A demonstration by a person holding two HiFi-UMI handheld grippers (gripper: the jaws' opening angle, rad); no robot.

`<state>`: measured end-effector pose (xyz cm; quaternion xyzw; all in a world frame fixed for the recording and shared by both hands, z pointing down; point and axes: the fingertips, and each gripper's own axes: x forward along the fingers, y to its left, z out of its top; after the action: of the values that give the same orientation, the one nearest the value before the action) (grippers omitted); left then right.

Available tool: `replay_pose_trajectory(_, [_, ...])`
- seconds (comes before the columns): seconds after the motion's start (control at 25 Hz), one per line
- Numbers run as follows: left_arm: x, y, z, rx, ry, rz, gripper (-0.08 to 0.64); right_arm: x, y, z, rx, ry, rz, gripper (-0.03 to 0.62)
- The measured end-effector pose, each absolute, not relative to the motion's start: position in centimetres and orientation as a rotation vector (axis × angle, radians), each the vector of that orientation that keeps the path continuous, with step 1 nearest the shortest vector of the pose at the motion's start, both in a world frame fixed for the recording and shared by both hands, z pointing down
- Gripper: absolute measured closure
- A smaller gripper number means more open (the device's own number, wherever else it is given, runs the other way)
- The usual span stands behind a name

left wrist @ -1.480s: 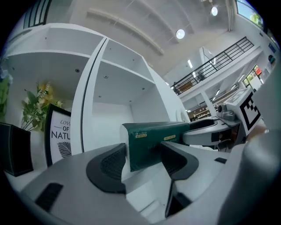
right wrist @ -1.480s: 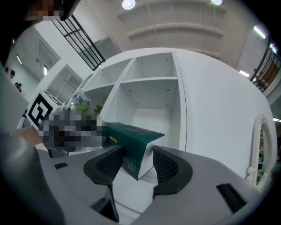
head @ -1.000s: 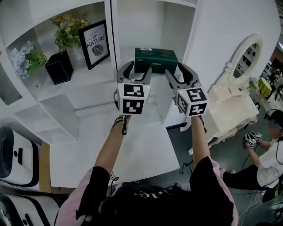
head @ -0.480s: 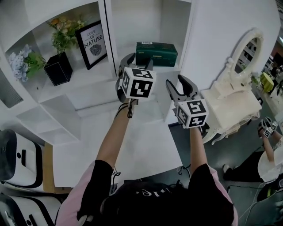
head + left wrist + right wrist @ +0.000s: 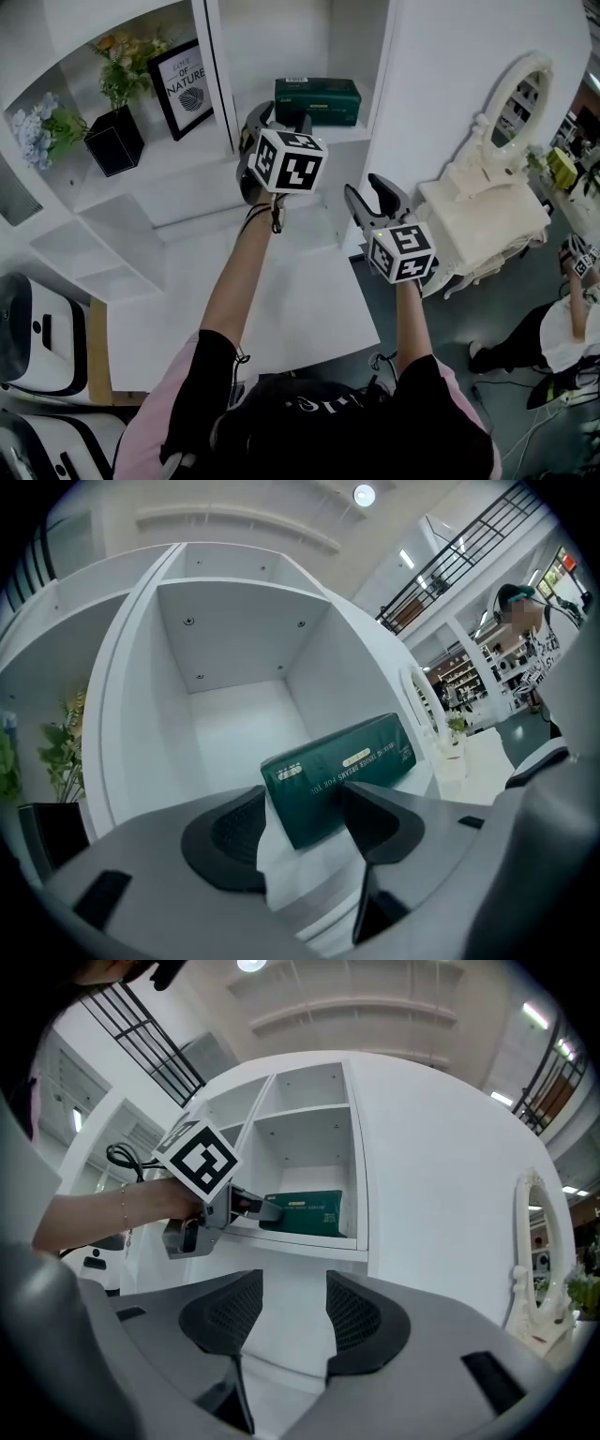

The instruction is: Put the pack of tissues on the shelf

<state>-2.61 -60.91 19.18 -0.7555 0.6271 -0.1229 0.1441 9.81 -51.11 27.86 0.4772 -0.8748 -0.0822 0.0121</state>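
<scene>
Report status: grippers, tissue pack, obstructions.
Left gripper open, empty, at shelf front. Right gripper open, empty, lower. Tissue pack on shelf, ungripped. Nothing in the way.

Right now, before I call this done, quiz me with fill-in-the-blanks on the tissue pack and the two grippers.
1. The pack of tissues lies on the shelf, and its wrapper is ____.
2. Of the left gripper and right gripper, the ____ one is nearer the pack.
3. Both grippers' jaws stand ____, holding nothing.
Missing words: green; left; open.
</scene>
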Motion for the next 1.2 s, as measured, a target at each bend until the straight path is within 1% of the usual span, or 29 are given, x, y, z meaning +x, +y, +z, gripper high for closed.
replay_pose_trajectory(0.16, [-2.9, -60.2, 19.4, -2.130, 1.795, -0.357, 0.301, 9.7, -49.9, 27.9, 1.464, -2.739, -0.268, 0.356])
replay_pose_trajectory(0.32, [-3.8, -58.2, 19.5, -2.135, 1.799, -0.267, 0.301, 9.6, -48.8, 28.5, 1.442, -2.757, -0.242, 0.356])
replay_pose_trajectory(0.64, [-2.2, -51.4, 21.3, -2.342, 1.543, -0.084, 0.301, 8.1, -46.6, 31.6, 1.386, -2.791, -0.158, 0.356])
replay_pose_trajectory(0.84, [-1.0, -46.4, 24.1, -2.484, 1.409, 0.019, 0.301, 7.2, -44.6, 33.6, 1.338, -2.823, -0.087, 0.356])
replay_pose_trajectory(1.2, [0.4, -37.2, 32.8, -2.626, 1.329, -0.059, 0.301, 7.5, -40.0, 38.2, 1.275, -2.853, 0.087, 0.356])
